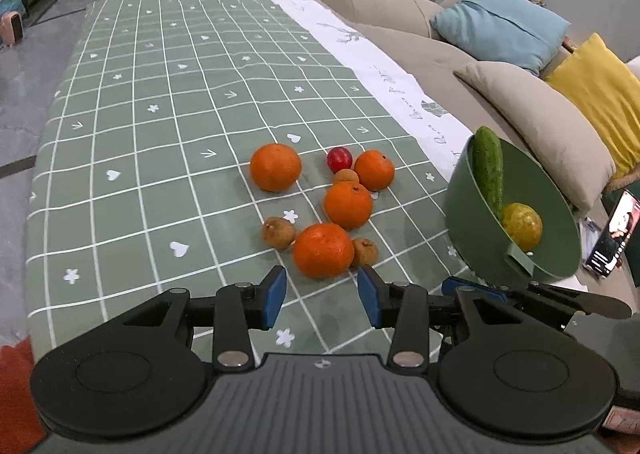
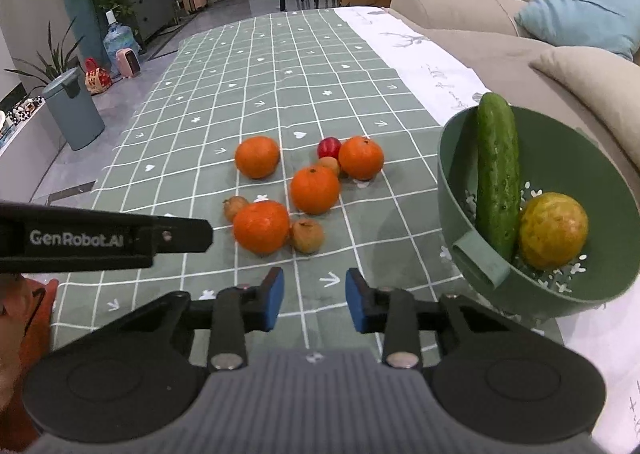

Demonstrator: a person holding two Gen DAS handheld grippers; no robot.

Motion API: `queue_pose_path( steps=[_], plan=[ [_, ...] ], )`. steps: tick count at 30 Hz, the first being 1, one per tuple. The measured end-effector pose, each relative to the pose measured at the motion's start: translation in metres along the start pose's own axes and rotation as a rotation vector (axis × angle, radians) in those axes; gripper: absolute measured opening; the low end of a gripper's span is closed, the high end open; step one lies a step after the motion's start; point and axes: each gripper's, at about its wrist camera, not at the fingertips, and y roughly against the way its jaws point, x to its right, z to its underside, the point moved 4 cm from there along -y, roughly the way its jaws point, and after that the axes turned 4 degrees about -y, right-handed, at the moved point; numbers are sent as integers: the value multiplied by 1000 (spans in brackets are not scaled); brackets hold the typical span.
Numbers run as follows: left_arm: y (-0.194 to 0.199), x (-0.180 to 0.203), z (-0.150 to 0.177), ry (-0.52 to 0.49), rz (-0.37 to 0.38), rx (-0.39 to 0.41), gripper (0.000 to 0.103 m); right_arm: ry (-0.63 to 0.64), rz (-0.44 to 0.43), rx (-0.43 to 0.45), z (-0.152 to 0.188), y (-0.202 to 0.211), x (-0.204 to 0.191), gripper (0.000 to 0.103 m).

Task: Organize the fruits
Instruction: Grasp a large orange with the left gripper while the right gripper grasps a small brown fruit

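Observation:
Several oranges lie on the green checked tablecloth [image 1: 160, 101]; the nearest orange [image 1: 323, 250] [image 2: 261, 226] sits just ahead of my left gripper [image 1: 322, 296], which is open and empty. Small brown fruits [image 1: 278, 233] [image 2: 306, 236] and a red plum [image 1: 339, 159] [image 2: 329, 147] lie among them. A green bowl [image 1: 464, 209] [image 2: 452, 181] at the right holds a cucumber [image 1: 489, 169] [image 2: 497, 173] and a yellow-green fruit [image 1: 522, 225] [image 2: 554, 229]. My right gripper [image 2: 314, 300] is open and empty, left of the bowl.
A beige sofa [image 1: 400, 13] with blue [image 1: 500, 25] and yellow [image 1: 600, 93] cushions runs along the table's right side. A phone [image 1: 612, 238] lies beyond the bowl. A grey bin [image 2: 74, 109] stands on the floor at left. The left gripper's body [image 2: 104, 240] crosses the right wrist view.

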Motion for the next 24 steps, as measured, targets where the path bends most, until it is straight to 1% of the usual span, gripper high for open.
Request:
queue_pose_path(
  steps=[1, 2, 11, 14, 19, 20, 21, 22, 24],
  plan=[
    [-5, 0, -1, 6, -6, -3, 56, 2, 0, -1, -1, -3, 1, 30],
    [-9, 0, -2, 10, -12, -8, 57, 4, 1, -2, -2, -6, 1, 30],
    [-44, -4, -6, 83, -11, -82, 58, 28, -12, -30, -10, -37, 6, 30],
    [-52, -6, -9, 105, -11, -95, 60, 16, -24, -41, -10, -46, 9, 30],
    [-60, -6, -11, 122, 5, -105, 61, 20, -49, -40, -11, -56, 10, 30],
    [-60, -7, -12, 122, 7, -104, 57, 21, -56, -37, -11, -57, 10, 30],
    [-61, -6, -13, 123, 19, -100, 51, 23, -59, -34, -12, -57, 10, 30],
    [-60, -6, -14, 125, 24, -101, 50, 27, -61, -31, -12, -58, 9, 30],
    [-58, -6, -15, 111, 9, -104, 49, 36, -65, -26, -13, -59, 8, 30]
  ],
)
